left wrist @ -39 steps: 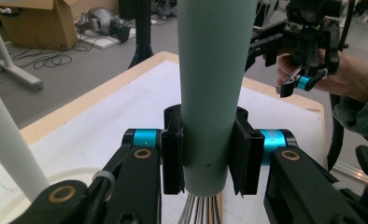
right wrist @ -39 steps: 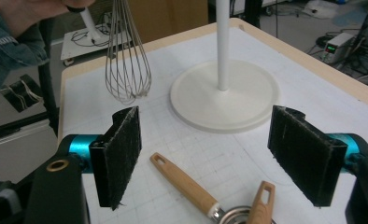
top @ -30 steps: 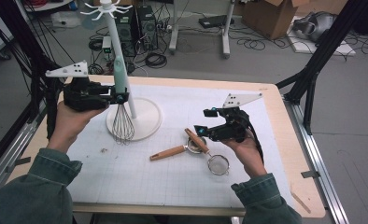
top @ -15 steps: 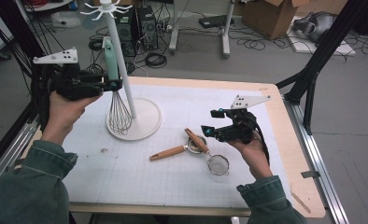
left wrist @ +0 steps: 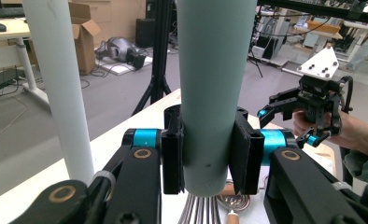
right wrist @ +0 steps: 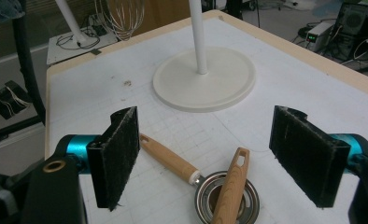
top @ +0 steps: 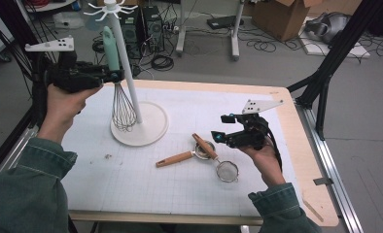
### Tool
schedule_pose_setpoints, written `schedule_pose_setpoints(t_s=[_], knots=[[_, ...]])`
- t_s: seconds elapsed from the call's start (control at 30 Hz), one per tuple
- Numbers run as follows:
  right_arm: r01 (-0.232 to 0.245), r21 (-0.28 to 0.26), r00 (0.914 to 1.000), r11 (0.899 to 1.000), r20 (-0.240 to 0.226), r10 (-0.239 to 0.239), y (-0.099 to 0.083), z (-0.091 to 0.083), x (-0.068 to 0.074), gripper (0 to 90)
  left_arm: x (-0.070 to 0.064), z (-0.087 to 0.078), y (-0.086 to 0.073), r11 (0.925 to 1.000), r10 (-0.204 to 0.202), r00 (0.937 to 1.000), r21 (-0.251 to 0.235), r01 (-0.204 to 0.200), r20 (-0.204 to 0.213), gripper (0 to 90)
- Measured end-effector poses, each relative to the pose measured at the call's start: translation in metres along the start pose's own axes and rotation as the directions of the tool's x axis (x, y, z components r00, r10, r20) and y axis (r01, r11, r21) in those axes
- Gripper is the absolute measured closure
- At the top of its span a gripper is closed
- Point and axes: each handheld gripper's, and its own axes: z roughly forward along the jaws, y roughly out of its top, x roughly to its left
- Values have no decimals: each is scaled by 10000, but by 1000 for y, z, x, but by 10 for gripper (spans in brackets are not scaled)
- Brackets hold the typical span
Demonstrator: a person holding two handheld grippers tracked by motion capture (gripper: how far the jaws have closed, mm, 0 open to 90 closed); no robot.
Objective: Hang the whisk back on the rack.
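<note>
Left tongs point(top: 113, 76) clamped on the mint handle of the whisk point(top: 123, 109), held upright, clear of the tabletop point(top: 257, 111), just beside the white pole of the hanging stand point(top: 140, 127); wire head over the stand's base; hooks point(top: 111, 8) well above the handle top. Right tongs point(right wrist: 205, 154) wide open, holding nothing, hovering over the wooden-handled measuring cups point(top: 199, 148) and small strainer point(top: 227, 171). Step in hand, by judgement: raising the whisk for hanging (loop end hidden); next move calls for further lift, then alignment of the handle end with one hook.
</note>
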Motion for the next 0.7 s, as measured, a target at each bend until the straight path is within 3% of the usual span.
schedule_pose_setpoints(t_s=[0.13,0.43,0.7], knots=[[7,13,10000,10000,-26,-7,0,2,0,238,-3,4,7,9999,125,9999,48,-124,-30,692],[-47,-133,10000,9999,-27,47,1,-2,-1,238,-5,14,17,10000,5,9999,11,-4,-161,692],[-11,-183,10000,9998,-32,11,1,-2,-2,238,-5,23,24,10000,-14,9988,94,19,-495,692]])
